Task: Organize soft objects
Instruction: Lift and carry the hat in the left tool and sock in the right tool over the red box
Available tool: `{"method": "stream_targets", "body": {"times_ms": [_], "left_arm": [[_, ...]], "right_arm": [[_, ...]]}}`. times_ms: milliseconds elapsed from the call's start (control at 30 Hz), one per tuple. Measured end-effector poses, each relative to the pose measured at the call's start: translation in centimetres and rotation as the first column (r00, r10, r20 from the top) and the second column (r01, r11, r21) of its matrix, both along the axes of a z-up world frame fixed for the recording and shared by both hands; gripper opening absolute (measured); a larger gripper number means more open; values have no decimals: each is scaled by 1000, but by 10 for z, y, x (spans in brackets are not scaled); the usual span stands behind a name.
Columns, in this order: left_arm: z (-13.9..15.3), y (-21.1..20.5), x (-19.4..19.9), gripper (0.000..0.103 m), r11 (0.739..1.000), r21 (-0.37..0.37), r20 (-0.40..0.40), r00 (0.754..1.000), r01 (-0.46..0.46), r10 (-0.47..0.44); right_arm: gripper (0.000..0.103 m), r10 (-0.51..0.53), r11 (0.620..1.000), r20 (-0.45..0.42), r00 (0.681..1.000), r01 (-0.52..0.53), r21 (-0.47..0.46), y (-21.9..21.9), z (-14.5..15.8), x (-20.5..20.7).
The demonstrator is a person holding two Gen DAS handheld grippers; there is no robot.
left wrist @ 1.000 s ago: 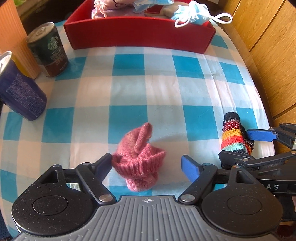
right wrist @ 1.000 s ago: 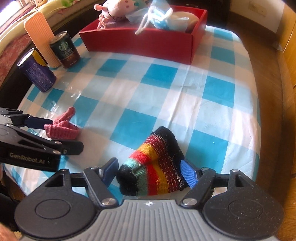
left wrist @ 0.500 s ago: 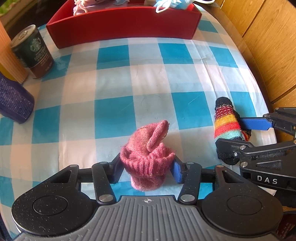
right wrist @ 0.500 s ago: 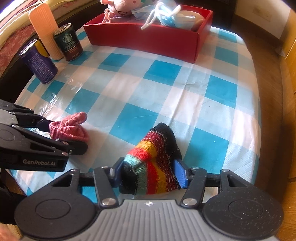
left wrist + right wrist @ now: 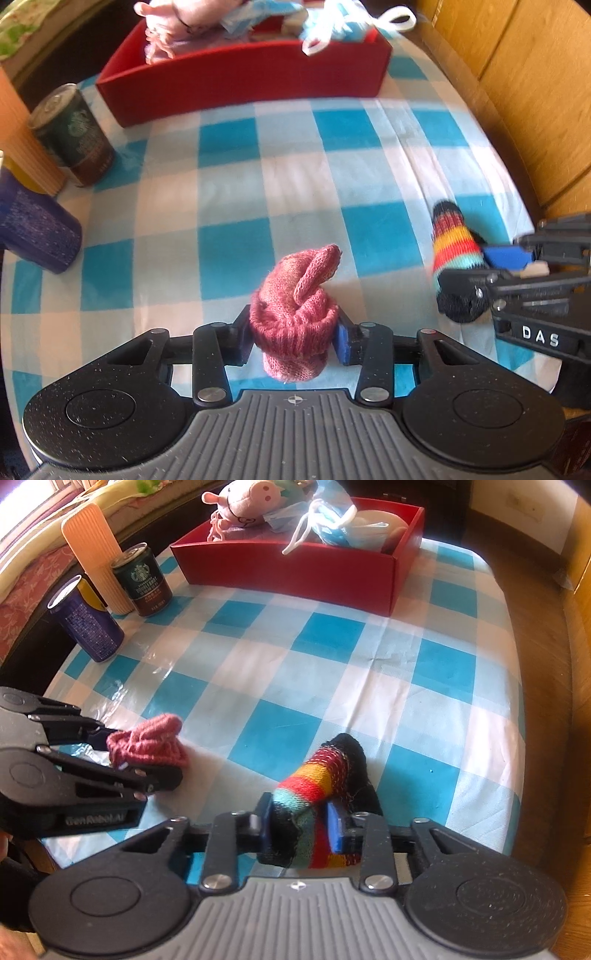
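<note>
A pink knitted glove (image 5: 295, 314) stands bunched on the blue-and-white checked cloth. My left gripper (image 5: 293, 341) has its jaws closing, and both pads press on the glove's cuff. From the right wrist view the same pink knitted glove (image 5: 147, 744) sits in that gripper at the left. A rainbow-striped knitted glove (image 5: 317, 797) with black trim is pinched tight in my right gripper (image 5: 301, 829), which is shut on it. That rainbow-striped knitted glove (image 5: 456, 247) shows at the right of the left wrist view. At the table's far end is a red box (image 5: 295, 568).
The red box holds a pink plush toy (image 5: 240, 507) and blue face masks (image 5: 332, 524). A dark coffee can (image 5: 144, 579), a purple can (image 5: 86, 624) and an orange ribbed case (image 5: 94, 550) stand at the far left. Wooden floor (image 5: 546, 664) lies beyond the table's right edge.
Both grippers have gone from wide open to pressing on their gloves: left on the pink one, right on the striped one, now squeezed narrow. Neither hand has shifted much.
</note>
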State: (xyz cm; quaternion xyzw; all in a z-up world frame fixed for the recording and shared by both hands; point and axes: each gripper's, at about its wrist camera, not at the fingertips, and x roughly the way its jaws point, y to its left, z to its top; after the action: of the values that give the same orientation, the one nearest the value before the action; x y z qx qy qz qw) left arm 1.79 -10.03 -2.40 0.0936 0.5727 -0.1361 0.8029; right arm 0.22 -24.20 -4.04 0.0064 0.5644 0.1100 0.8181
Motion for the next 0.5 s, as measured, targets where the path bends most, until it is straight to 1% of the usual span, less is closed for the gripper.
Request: {"method": "stream_targets", "body": {"times_ms": [67,200,300,500], "left_arm": [[4,5,4,42,1000,-24,0,1000,-20,20],[15,15,10,42,995,-83,3,998,-61,61],[22,16,12,42,993,-95,24,997,-66,69],[34,17,21,42,990,-115,54,994,-86,93]], "right_arm": [[0,-5,1000,6,1000,4,8,-2,2,0],[0,-31,999,34,999,30,43,-8,11,3],[0,-59,994,50,997,54,96,-14,20,7],[0,-87,989,128,988,70,131,-15,44,16]]}}
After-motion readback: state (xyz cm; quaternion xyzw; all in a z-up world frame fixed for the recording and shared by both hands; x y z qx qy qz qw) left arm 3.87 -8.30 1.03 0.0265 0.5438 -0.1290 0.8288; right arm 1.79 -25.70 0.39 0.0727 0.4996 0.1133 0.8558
